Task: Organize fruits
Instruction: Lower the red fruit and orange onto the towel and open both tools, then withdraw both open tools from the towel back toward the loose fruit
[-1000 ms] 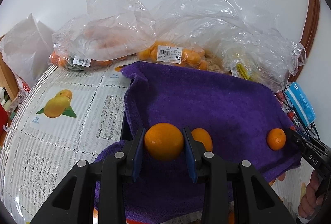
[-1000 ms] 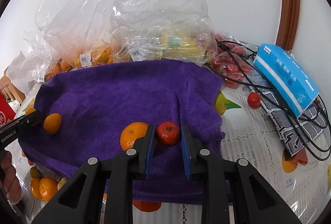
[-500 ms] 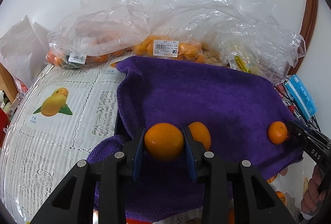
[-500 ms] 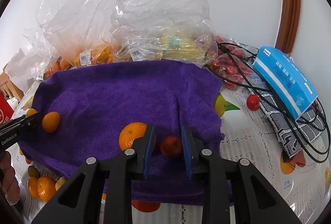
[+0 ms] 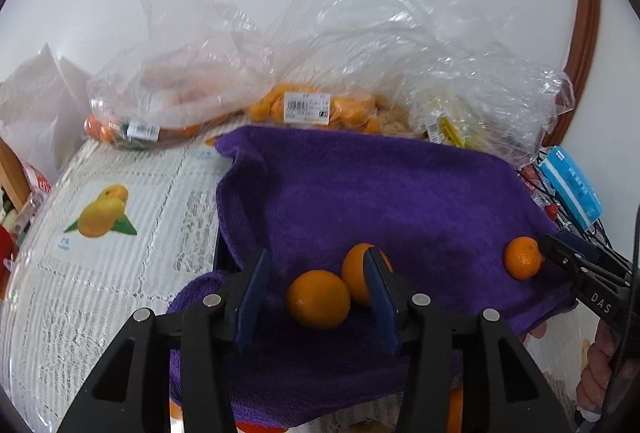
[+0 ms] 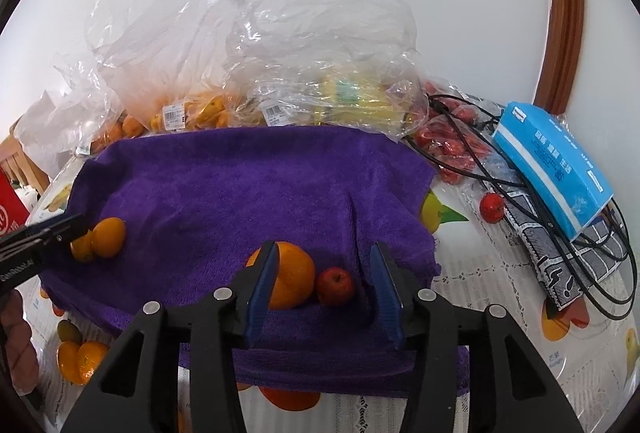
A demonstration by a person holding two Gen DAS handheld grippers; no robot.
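Note:
A purple towel covers the table middle; it also shows in the right wrist view. My left gripper is open around an orange lying on the towel beside a second orange. A third orange lies at the towel's right. My right gripper is open; a small red fruit lies between its fingers next to a big orange. Two oranges lie at the towel's left by the other gripper's tip.
Clear plastic bags of oranges and other produce line the back wall. A blue tissue box, black cables and a loose red fruit sit right. More oranges lie on the lace tablecloth front left.
Both grippers have opened. The left one let its orange down onto the towel beside another orange; the right one let the red fruit down beside the big orange.

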